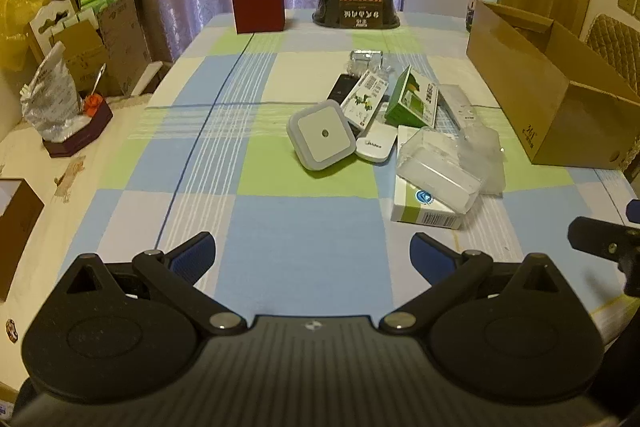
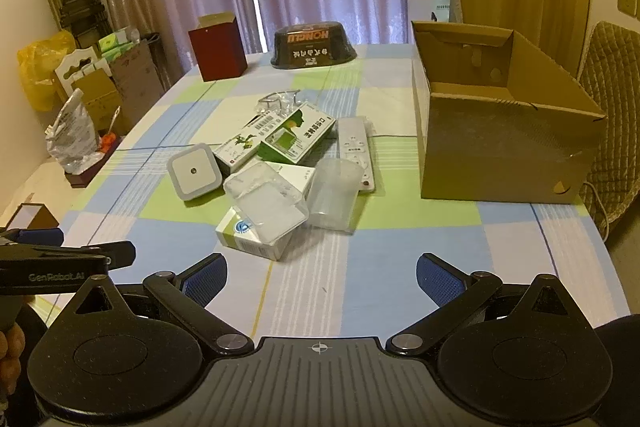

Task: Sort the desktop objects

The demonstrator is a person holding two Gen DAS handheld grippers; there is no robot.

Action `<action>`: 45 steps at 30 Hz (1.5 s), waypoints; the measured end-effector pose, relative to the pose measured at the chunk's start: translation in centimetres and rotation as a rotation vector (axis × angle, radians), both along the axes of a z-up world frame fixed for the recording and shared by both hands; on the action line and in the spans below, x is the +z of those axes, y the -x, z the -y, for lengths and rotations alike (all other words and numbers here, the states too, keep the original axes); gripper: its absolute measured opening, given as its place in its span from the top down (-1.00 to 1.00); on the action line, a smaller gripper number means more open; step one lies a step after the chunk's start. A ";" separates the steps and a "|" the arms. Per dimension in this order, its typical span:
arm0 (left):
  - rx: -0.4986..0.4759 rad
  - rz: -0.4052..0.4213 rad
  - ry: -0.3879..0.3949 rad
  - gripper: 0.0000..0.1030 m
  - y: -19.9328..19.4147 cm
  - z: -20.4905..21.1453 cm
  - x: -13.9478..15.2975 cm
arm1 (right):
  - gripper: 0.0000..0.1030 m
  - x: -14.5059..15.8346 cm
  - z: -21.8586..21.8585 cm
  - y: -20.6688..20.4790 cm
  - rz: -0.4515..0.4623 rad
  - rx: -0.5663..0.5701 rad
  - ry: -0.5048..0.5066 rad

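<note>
A heap of small objects lies mid-table: a square white night light (image 1: 322,135) (image 2: 195,175), a green box (image 1: 412,100) (image 2: 298,137), a white remote (image 2: 356,153), a clear plastic case (image 2: 266,205) resting on a white-green carton (image 1: 426,213) (image 2: 250,237), and a clear cup (image 2: 334,193) on its side. An open brown cardboard box (image 1: 548,95) (image 2: 500,131) stands to the right of the heap. My left gripper (image 1: 312,255) and right gripper (image 2: 322,277) both hover open over the near tablecloth, short of the heap, with nothing between their fingers.
A red box (image 1: 258,1) (image 2: 218,47) and a dark upside-down tub (image 1: 356,7) (image 2: 314,45) stand at the table's far edge. Cartons and bags crowd the floor at left. A quilted chair (image 2: 612,131) sits behind the cardboard box. A hand (image 2: 10,355) shows at lower left.
</note>
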State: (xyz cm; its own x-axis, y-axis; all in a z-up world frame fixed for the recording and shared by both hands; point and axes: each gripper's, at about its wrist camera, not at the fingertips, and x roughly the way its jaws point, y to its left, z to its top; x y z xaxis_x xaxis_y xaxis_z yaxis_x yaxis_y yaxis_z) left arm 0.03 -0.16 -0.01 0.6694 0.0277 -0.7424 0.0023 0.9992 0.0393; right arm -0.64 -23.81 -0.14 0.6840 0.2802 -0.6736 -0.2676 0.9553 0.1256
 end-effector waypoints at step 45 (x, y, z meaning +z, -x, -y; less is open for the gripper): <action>-0.090 0.009 -0.066 -0.98 0.1 1.8 0.3 | -1.00 -0.4 0.3 0.1 0.005 -0.016 -0.039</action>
